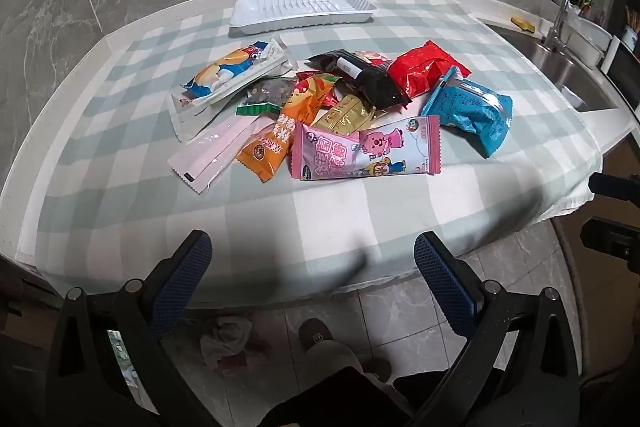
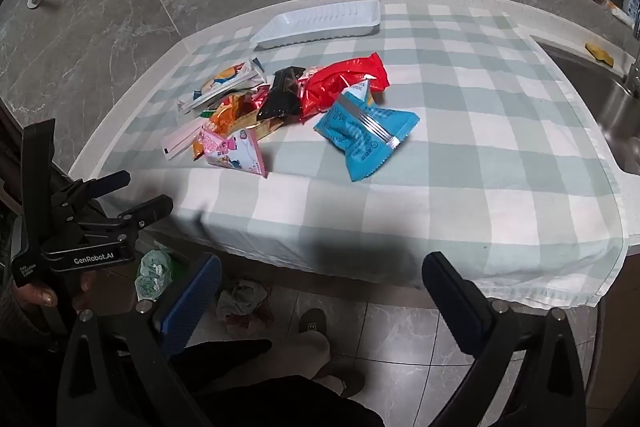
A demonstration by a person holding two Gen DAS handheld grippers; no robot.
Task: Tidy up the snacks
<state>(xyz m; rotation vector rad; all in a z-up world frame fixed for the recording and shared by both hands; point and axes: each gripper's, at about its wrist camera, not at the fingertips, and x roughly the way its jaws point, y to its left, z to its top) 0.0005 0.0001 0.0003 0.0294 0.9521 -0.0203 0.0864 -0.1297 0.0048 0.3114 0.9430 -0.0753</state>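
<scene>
Seemingly nothing has been sorted yet. From the left wrist view, the white tray [image 1: 304,9] sits bare at the far side of the tabletop [image 1: 120,195], its moulded plastic floor ribbed with shallow ridges. All the snacks lie in one loose heap near it, not inside it: a glossy pink packet [image 1: 366,153] with cartoon print at the front, a crinkled blue packet [image 1: 470,111] to the right, a shiny red packet [image 1: 424,67] behind that, a black packet [image 1: 366,77], an orange packet [image 1: 268,147] and a long white wrapper [image 1: 216,151] with serrated ends. A soft checked cloth [image 1: 500,195] in pale green and white covers the surface. The left claw [image 1: 312,279] hangs over the near edge, spread wide and holding nothing; its pads are blue and knurled.

From the right wrist view, the same tray [image 2: 320,23] shows bare, and the heap lies between it and the camera, with the blue packet [image 2: 366,137] nearest, its foil seam catching light. The right claw [image 2: 322,297] is likewise spread and empty, short of the cloth's hem. Every packet is left to move, by my judgement.
</scene>
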